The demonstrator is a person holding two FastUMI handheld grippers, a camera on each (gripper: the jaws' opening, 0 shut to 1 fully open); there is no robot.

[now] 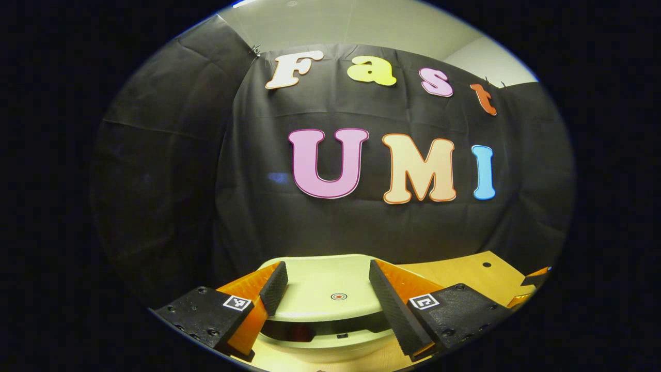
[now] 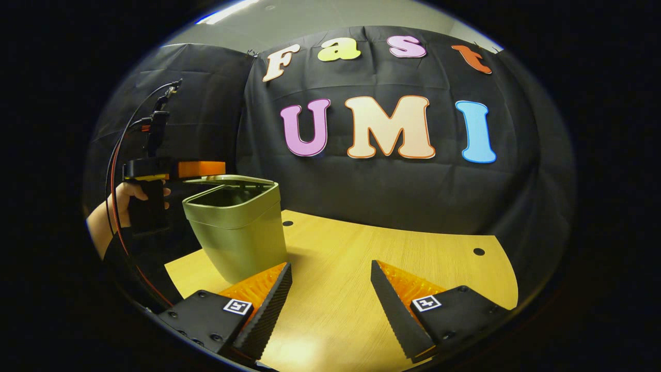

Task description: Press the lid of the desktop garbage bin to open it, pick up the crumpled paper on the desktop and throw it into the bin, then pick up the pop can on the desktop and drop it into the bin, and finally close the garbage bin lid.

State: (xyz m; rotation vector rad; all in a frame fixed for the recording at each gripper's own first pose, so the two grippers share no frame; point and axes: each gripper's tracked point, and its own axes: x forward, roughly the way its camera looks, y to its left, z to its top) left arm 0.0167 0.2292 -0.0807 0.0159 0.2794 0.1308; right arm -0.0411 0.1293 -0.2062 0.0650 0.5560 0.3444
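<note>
A pale green plastic desktop garbage bin (image 2: 235, 235) stands near the left rear corner of a light wooden table (image 2: 361, 268), in front of the black cloth wall, its hinged lid (image 2: 227, 180) tilted partly up so that the dark interior shows at the front. In the right gripper view, the left gripper (image 2: 199, 169) hovers level just over the raised lid, gripped from behind by a person's hand (image 2: 129, 199), with red and black cables (image 2: 116, 155) looping up from its body. In the left gripper view, that gripper (image 1: 328, 292) has its two fingers spread wide on either side of the lid (image 1: 330, 292), which carries a small round red mark (image 1: 338, 296); whether the fingers touch the lid cannot be told. A dark gap shows between the lid's front edge and the bin's rim (image 1: 330, 346). The right gripper (image 2: 330, 297) is held low over bare tabletop just right of the bin, its fingers wide apart and holding nothing.
</note>
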